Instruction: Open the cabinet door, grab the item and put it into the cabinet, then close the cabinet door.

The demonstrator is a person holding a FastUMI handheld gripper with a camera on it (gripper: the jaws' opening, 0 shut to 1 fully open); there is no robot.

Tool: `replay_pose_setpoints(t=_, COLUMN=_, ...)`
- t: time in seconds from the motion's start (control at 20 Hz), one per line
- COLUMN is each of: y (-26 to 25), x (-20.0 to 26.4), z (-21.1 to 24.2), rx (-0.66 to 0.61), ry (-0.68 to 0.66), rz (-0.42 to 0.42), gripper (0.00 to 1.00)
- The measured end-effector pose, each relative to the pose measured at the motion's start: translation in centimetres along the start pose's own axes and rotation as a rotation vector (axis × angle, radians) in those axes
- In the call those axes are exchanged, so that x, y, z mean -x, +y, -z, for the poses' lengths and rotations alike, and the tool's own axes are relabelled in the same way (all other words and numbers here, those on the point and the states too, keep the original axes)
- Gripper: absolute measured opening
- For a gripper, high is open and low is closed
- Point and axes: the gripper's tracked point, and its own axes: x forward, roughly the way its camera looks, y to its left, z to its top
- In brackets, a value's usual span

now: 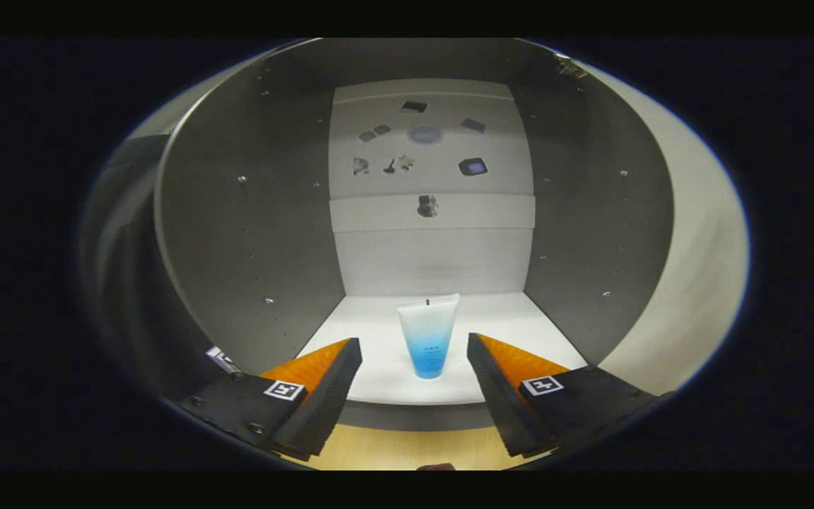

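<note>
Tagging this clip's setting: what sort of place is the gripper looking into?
Likely the inside of an open cabinet: grey side walls with peg holes, a white shelf floor. A tube stands on it, between and just beyond the open gripper fingers.

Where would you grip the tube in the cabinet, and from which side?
Grip the tube mid-body, straight from the front. It stands upright on its cap, between and just beyond the open gripper fingers, its broad flat face towards the camera, so they'd close on its narrow edges.

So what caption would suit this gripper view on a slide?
Open gripper facing a tube standing upright on the open cabinet's floor, fingers apart and not touching it.
</note>
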Motion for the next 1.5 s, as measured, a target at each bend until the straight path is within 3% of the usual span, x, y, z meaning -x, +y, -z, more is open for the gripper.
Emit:
replay_pose_setpoints(t=0.6, y=-0.6, x=21.4, z=-3.5, rx=0.045, ry=-0.253, rz=0.030, gripper=0.96)
replay_pose_setpoints(t=1.05, y=-9.7, x=32.5, z=-1.4, rx=0.023, ry=-0.297, rz=0.109, gripper=0.97)
replay_pose_setpoints(t=1.3, y=-10.8, x=38.4, z=-0.2, rx=0.003, ry=-0.298, rz=-0.021, gripper=0.95)
replay_pose_setpoints(t=1.5, y=-13.2, x=42.2, z=0.0, rx=0.033, ry=-0.299, rz=-0.030, gripper=0.94)
